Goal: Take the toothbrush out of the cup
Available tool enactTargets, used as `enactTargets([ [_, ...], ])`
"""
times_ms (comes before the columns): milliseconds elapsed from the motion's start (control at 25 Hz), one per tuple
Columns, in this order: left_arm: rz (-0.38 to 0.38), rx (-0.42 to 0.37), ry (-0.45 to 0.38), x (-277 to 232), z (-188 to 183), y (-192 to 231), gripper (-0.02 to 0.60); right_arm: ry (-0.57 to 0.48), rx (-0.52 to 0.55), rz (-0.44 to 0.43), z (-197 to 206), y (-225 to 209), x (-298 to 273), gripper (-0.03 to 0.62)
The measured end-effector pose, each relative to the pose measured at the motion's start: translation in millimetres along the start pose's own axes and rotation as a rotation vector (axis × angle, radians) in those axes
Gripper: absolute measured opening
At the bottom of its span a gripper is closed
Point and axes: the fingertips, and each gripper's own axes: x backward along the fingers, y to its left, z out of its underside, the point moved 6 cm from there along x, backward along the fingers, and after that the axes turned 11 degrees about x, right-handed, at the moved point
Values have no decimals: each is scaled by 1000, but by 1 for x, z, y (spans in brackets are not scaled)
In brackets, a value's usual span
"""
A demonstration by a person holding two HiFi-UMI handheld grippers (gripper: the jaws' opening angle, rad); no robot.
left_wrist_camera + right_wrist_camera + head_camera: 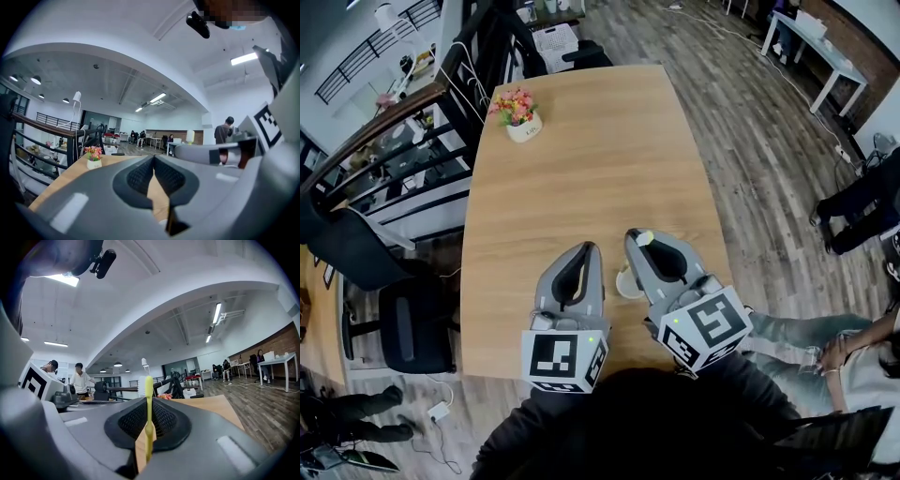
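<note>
A yellow toothbrush [148, 423] with a white bristle head stands upright between the pads of my right gripper [149, 405], which is shut on its handle. In the head view its head [645, 238] pokes out at the tip of the right gripper [639, 240]. The pale cup [627, 283] stands on the wooden table [581, 169] below, half hidden between the two grippers. My left gripper [586, 251] hovers just left of the cup. In the left gripper view the left gripper [153, 161] has its jaws shut with nothing between them.
A small white pot of flowers [517, 114] sits at the table's far left corner. A black office chair [403, 323] and a railing [384, 141] stand left of the table. A seated person [853, 356] is at the right.
</note>
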Motion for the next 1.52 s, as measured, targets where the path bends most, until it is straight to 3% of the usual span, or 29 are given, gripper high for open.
enactTargets([
  [1520, -20, -19, -4, 2, -2, -4, 8, -54, -3, -35, -6, 1, 2, 6],
])
